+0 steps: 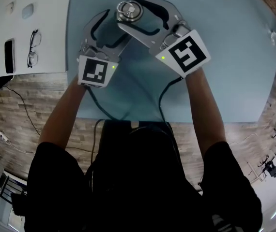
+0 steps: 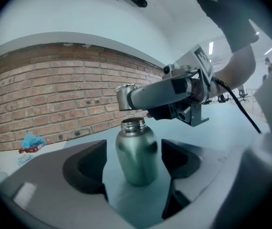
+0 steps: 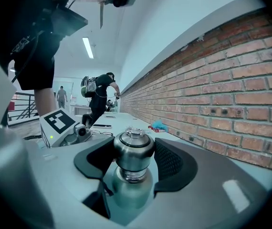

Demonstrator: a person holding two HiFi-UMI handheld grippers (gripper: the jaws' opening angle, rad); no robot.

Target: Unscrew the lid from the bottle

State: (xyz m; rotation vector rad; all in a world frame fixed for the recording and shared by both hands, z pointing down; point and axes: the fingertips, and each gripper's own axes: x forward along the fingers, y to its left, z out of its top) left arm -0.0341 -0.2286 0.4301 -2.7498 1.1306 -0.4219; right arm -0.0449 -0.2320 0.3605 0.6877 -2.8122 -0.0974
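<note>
Left gripper view shows the bottle (image 2: 136,156) upright on the table (image 1: 225,57), well in from the near edge, its long axis vertical and its threaded neck bare. It stands straight ahead, between the jaws of the left gripper (image 1: 110,30). These are spread wide, with a gap showing on each side of the bottle's body, so nothing is gripped there.

The lid (image 2: 125,98) hangs just above the neck, apart from it and slightly off to one side. The right gripper (image 3: 134,151) comes in level from the other side, and its jaws are closed on the lid's round sides.

The lid looks to be off the thread already. What remains, as I judge it, is to carry it up and away along the bottle's axis. With the left jaws slack, a knock on the neck could tip the unsteadied bottle.
</note>
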